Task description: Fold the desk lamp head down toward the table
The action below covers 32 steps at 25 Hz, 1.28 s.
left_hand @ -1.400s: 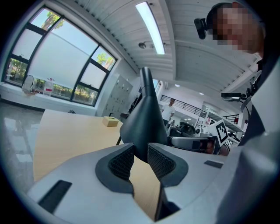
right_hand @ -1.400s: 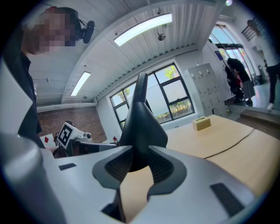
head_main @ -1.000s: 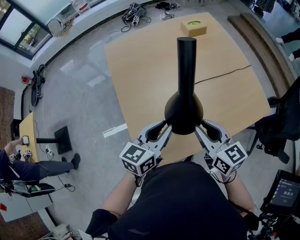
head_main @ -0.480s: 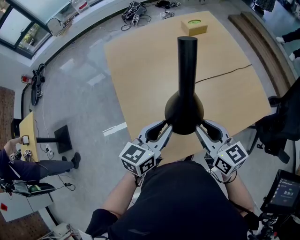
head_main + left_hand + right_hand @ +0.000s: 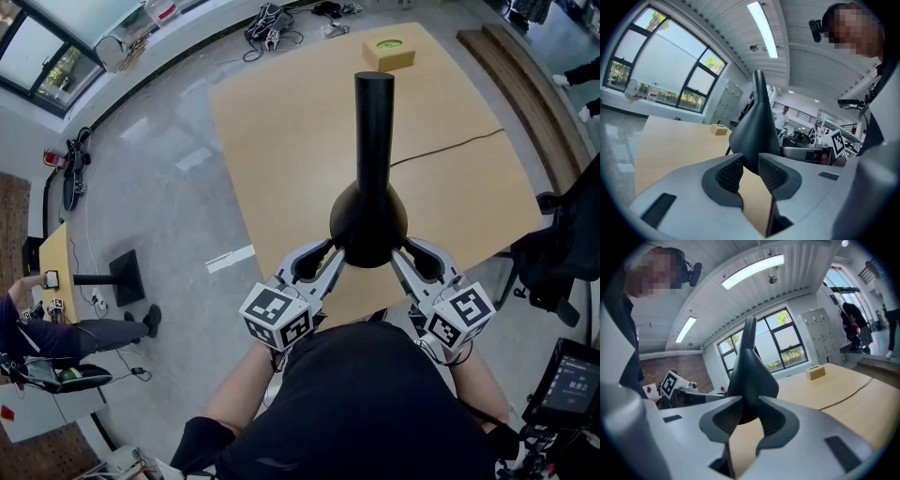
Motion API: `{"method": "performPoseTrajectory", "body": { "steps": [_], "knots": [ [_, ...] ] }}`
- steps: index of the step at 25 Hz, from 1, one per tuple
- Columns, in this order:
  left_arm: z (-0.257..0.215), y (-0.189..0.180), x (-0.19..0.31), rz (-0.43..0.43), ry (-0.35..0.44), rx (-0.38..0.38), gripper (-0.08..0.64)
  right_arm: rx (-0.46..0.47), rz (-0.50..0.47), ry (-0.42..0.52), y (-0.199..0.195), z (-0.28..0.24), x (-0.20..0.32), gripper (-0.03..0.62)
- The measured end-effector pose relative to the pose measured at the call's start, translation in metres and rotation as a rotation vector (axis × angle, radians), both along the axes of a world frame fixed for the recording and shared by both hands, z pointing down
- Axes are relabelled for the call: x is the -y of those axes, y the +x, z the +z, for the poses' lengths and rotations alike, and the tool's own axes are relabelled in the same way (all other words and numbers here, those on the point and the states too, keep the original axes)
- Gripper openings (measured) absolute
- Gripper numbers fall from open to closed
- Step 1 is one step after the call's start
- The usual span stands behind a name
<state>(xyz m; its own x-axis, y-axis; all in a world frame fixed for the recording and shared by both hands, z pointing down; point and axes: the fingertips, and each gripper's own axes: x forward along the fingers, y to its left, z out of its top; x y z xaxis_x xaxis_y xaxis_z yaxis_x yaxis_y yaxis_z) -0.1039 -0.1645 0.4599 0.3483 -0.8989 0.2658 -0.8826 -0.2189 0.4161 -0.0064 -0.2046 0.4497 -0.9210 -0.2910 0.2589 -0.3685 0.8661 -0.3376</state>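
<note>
The black desk lamp stands over the wooden table [image 5: 281, 141], its bulb-shaped head [image 5: 368, 220] nearest me and its tube neck [image 5: 374, 122] running away from me. My left gripper [image 5: 335, 261] is shut on the head's left lower rim, and my right gripper [image 5: 401, 259] is shut on its right lower rim. In the left gripper view the lamp head [image 5: 754, 136] tapers down between the ribbed pads [image 5: 730, 176] of the left gripper [image 5: 750, 171]. In the right gripper view the lamp head [image 5: 750, 376] sits between the dark pads of the right gripper [image 5: 749, 416].
A small wooden box [image 5: 387, 54] with a green top sits at the table's far edge. A black cable [image 5: 450, 148] crosses the table's right side. A black chair [image 5: 553, 253] and a screen [image 5: 569, 384] stand at the right. A person [image 5: 37, 328] sits at the far left.
</note>
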Motion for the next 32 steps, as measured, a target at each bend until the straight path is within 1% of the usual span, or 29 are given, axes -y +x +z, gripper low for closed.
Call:
{"method": "performPoseTrajectory", "body": {
  "steps": [5, 11, 15, 20, 27, 32],
  "knots": [
    [0.0, -0.004, 0.003, -0.005, -0.003, 0.004, 0.086, -0.009, -0.003, 0.005, -0.004, 0.001, 0.003, 0.109],
    [0.004, -0.003, 0.003, -0.014, -0.016, 0.011, 0.086, -0.044, 0.003, 0.036, -0.004, 0.003, 0.004, 0.104],
    [-0.001, -0.003, 0.003, -0.031, 0.008, 0.02, 0.086, -0.016, 0.026, 0.0, 0.0, 0.005, 0.005, 0.103],
    [-0.015, 0.0, -0.002, -0.046, 0.049, -0.003, 0.086, 0.017, 0.056, 0.011, 0.009, -0.005, 0.004, 0.103],
    [-0.038, 0.012, 0.003, -0.04, 0.122, -0.029, 0.086, 0.058, 0.06, 0.096, 0.016, -0.029, 0.005, 0.103],
    [-0.055, 0.026, 0.002, -0.016, 0.166, 0.003, 0.086, 0.08, 0.067, 0.174, 0.024, -0.046, 0.001, 0.103]
  ]
}}
